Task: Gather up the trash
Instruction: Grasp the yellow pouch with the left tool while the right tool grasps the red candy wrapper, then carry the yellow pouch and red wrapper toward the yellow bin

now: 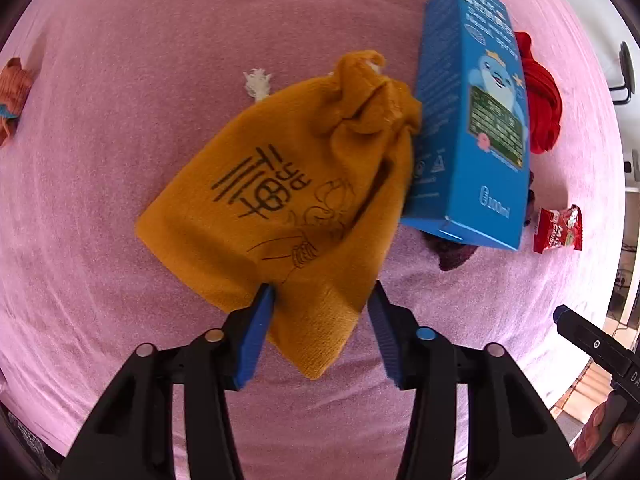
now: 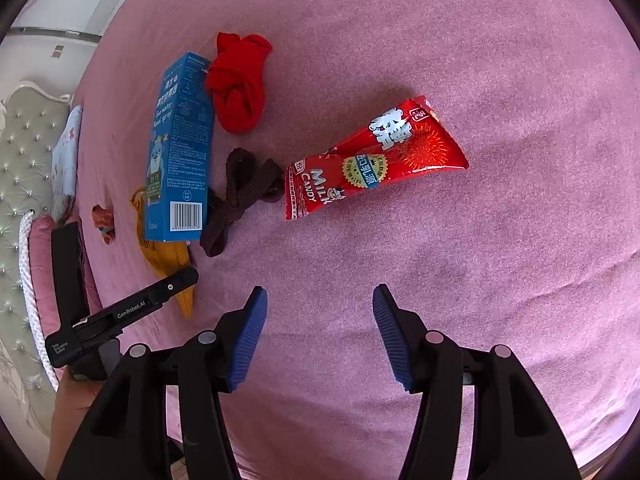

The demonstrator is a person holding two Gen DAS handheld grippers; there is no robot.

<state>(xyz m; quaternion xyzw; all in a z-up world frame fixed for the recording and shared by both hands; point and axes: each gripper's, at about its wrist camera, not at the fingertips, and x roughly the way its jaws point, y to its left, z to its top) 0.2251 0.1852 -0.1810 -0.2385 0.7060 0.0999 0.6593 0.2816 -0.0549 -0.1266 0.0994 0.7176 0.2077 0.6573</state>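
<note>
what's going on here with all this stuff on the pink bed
A person holds a gripper in each hand over a pink bedspread. The left gripper has its jaws around the lower corner of a mustard drawstring pouch, not clearly pinching it. The right gripper is open and empty, short of a red milk candy wrapper. A blue box and socks lie nearby.

Bedroom: pink bedspread (image 2: 440, 40), tufted headboard (image 2: 24, 152)
</note>
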